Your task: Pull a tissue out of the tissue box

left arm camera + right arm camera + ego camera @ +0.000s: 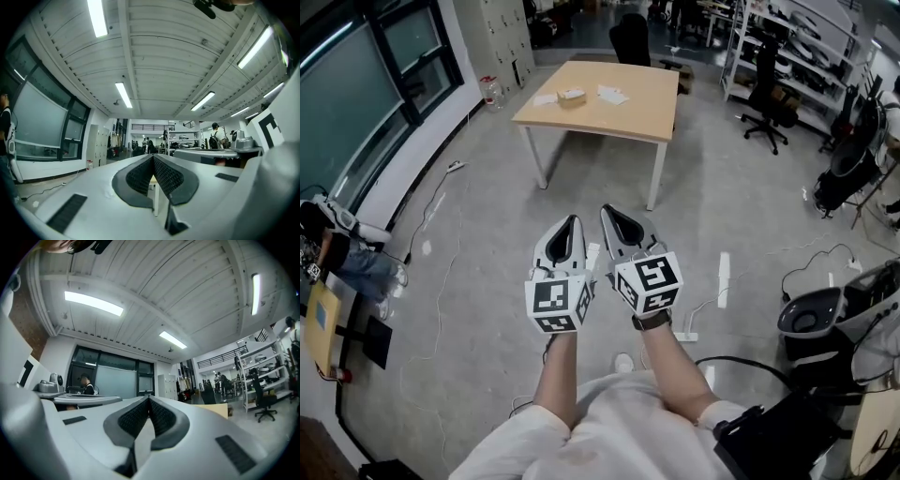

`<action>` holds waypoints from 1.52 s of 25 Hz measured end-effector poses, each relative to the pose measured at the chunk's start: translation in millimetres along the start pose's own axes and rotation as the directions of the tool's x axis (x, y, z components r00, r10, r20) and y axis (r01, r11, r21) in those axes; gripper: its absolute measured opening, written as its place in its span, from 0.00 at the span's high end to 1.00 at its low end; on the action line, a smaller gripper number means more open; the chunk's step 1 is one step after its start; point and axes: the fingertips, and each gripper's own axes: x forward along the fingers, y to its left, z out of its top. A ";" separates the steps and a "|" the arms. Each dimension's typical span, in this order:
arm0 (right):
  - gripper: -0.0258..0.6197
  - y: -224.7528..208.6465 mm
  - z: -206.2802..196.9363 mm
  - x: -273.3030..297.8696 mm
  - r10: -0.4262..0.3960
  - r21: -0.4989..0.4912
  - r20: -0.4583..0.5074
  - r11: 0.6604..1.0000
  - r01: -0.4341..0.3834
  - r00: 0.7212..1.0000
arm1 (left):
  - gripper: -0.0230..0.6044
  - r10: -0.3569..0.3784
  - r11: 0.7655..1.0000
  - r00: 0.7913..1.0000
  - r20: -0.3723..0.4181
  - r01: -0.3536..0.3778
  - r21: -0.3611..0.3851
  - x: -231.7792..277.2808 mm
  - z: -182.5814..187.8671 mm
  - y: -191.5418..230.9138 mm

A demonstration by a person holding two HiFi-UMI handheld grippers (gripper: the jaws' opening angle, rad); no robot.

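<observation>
The tissue box (571, 95) is a small tan box on a wooden table (628, 117) far ahead across the room, with white sheets (612, 94) lying near it. Both grippers are held side by side over the floor, well short of the table and pointing toward it. My left gripper (574, 220) is shut with its pads meeting at the tips and nothing between them (153, 156). My right gripper (607, 210) is likewise shut and empty (149, 398). A corner of the table (220, 409) shows past the right jaws.
Cables and a power strip (686, 336) lie on the grey floor. A black office chair (766, 103) and shelving (797, 56) stand at the right, another chair (630, 39) behind the table. A window wall (366, 84) runs along the left. Equipment (811, 323) sits at the near right.
</observation>
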 end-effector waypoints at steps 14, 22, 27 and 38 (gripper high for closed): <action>0.96 -61.0 -27.0 28.5 0.052 0.076 -0.030 0.996 -0.050 0.998 | 0.96 -0.053 0.997 0.998 -0.026 0.052 -0.063 74.8 -26.6 -23.5; 0.96 -91.7 -46.6 73.4 0.063 0.116 -0.052 0.992 -0.056 0.997 | 0.96 -0.051 0.995 0.997 -0.053 0.046 -0.092 122.9 -50.9 0.2; 0.96 -117.4 -54.3 124.3 0.052 0.097 -0.058 0.994 -0.047 0.997 | 0.96 -0.052 0.992 0.997 -0.053 0.046 -0.119 178.0 -64.3 31.3; 0.96 -164.9 -46.8 264.3 0.014 0.053 -0.033 0.998 -0.012 0.999 | 0.96 -0.083 0.990 0.996 -0.021 0.080 -0.112 301.4 -46.5 121.0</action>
